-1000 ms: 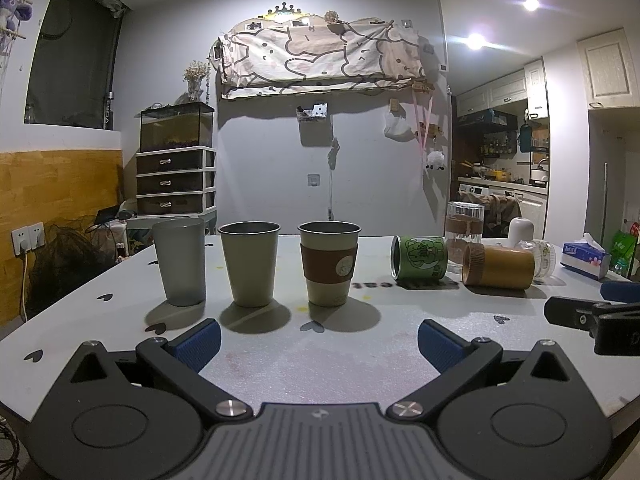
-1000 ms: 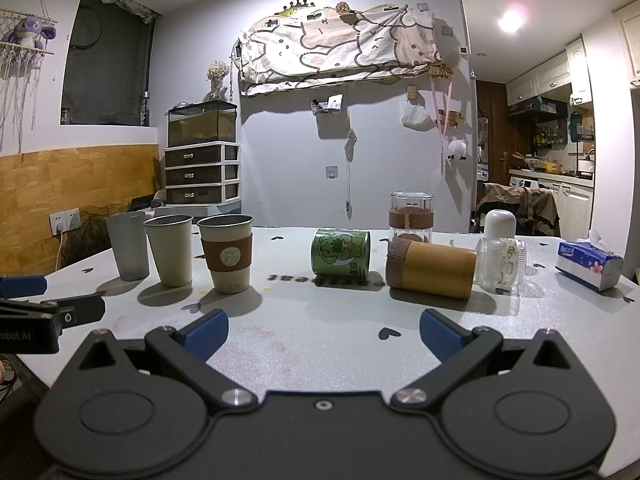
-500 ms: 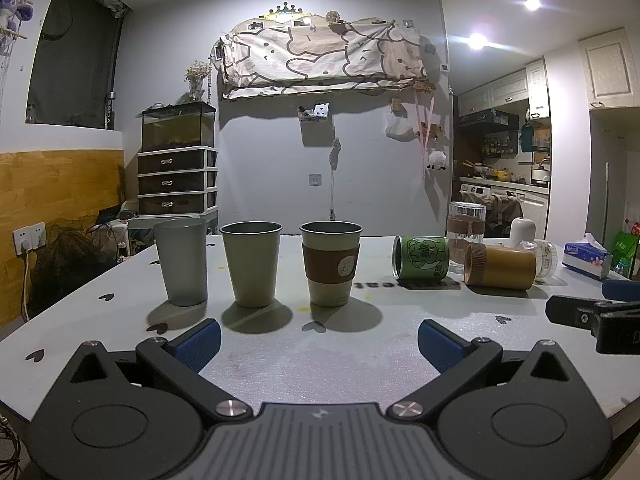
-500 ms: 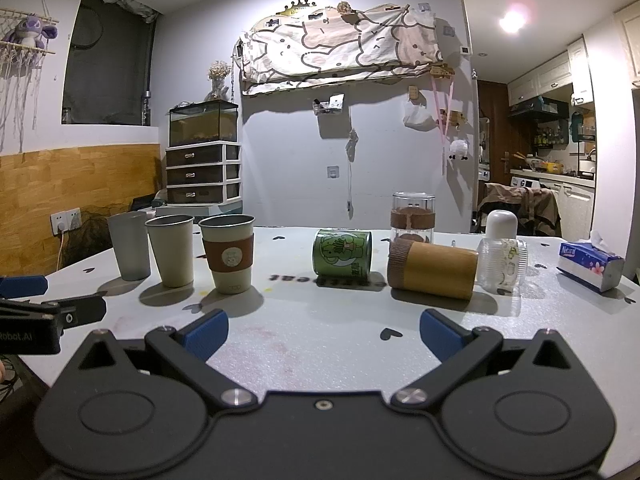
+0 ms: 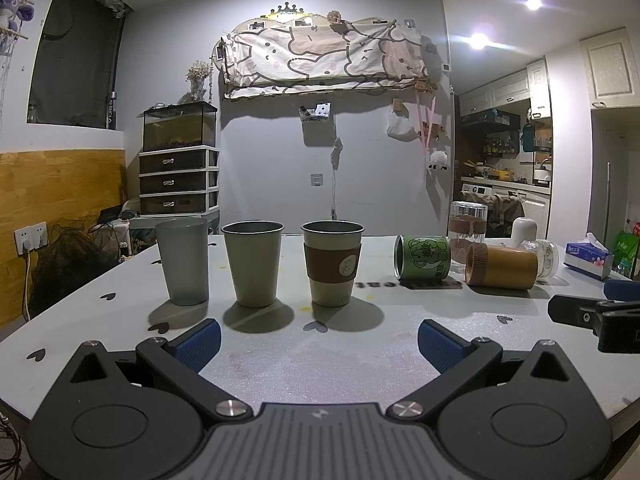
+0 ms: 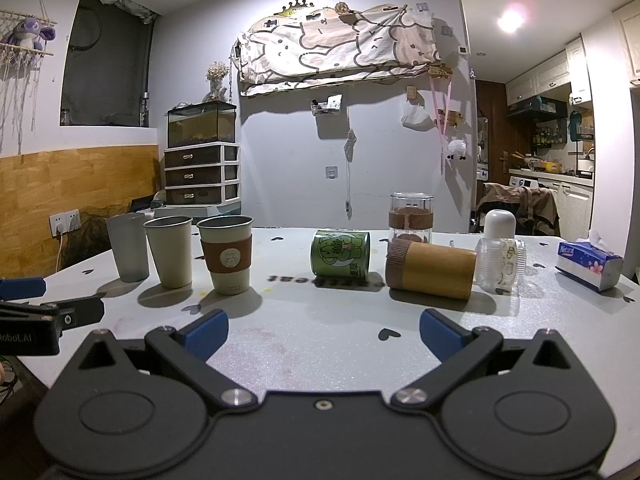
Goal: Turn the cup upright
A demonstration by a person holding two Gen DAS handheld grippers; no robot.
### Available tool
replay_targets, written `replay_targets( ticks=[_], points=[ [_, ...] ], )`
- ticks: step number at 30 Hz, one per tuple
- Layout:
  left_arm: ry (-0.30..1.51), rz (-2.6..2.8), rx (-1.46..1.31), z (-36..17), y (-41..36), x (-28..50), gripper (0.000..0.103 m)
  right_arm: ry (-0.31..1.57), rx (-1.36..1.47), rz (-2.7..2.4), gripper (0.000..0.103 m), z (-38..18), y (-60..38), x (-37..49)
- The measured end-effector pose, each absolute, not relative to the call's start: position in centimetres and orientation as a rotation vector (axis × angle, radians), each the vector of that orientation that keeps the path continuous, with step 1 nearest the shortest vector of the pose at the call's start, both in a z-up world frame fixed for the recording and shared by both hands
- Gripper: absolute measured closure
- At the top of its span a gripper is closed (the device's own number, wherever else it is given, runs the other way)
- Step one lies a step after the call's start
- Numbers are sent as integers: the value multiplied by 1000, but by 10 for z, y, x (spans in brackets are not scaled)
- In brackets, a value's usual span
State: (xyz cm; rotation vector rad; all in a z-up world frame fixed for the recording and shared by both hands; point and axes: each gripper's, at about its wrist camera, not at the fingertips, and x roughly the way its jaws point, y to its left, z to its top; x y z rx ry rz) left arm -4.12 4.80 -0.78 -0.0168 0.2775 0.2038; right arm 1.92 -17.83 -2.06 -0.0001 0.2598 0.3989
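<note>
Barely anything differs — the left gripper (image 5: 319, 338) has crept slightly nearer the three upright cups — the right gripper (image 6: 323, 329) likewise edged forward

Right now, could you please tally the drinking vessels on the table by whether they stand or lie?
Standing: 4 (grey cup, beige cup, sleeved cup, glass cup)
Lying: 3 (green cup, bamboo cup, clear bottle)
Total: 7

We see a green cup (image 5: 422, 257) with a cartoon print lying on its side on the desk (image 5: 320, 356), its open mouth facing left. Just right of it a bamboo cup (image 5: 502, 266) also lies sideways.
</note>
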Motion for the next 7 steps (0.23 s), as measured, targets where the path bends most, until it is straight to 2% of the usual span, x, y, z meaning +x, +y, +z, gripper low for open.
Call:
replay_targets(
  ticks=[7],
  points=[
    [280, 205, -20, -9, 51, -41, 0, 261, 0, 398, 0, -20, -178, 19]
  ],
)
